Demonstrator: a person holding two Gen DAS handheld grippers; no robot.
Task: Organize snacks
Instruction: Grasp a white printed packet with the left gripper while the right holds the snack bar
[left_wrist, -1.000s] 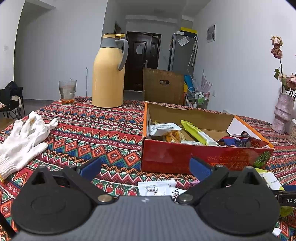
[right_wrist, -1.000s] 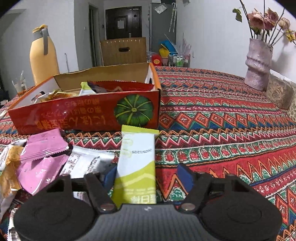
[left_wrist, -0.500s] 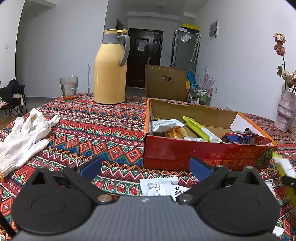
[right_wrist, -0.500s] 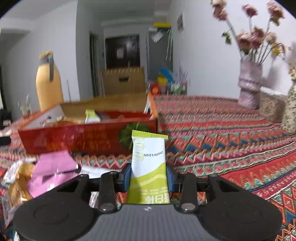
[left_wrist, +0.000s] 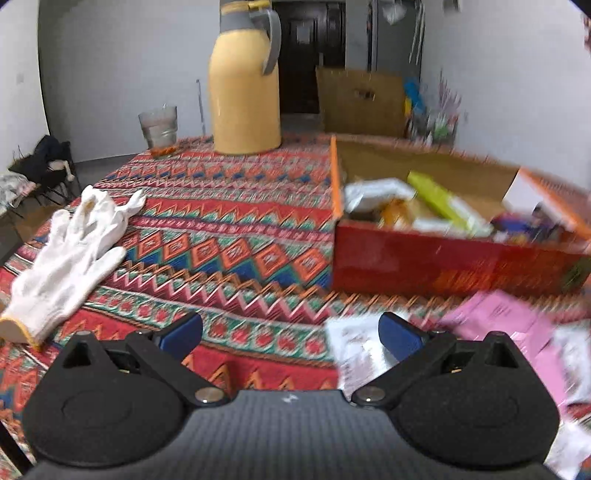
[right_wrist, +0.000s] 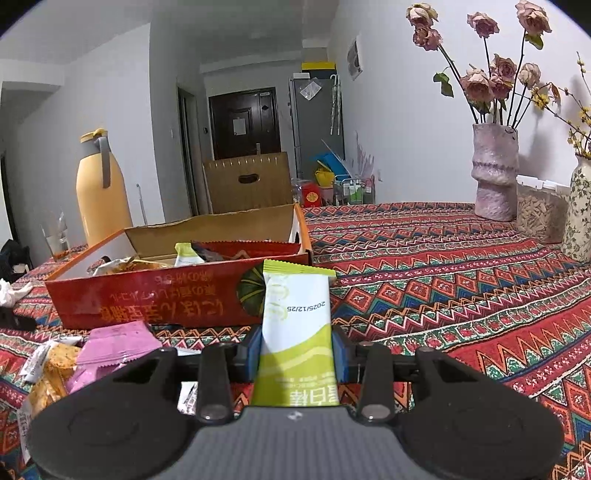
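- Green-and-white snack packet (right_wrist: 295, 332) is clamped between the blue pads of the right gripper (right_wrist: 297, 349), held upright just short of the red box (right_wrist: 147, 299).
- Slick film is gripped low, so the packet could be tipped or slipped out on the way over the box wall.
- The left gripper (left_wrist: 290, 338) is spread apart, holding nothing, above the loose packets (left_wrist: 498, 321); in that blurred view, 1 could be knocked aside.

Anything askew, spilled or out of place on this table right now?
Nothing spilled or damaged. A pair of white work gloves lies crumpled on the tablecloth, unrelated to snacks. Loose packets, including a pink packet, remain scattered outside the red box. The right gripper holds the green-and-white packet squarely.
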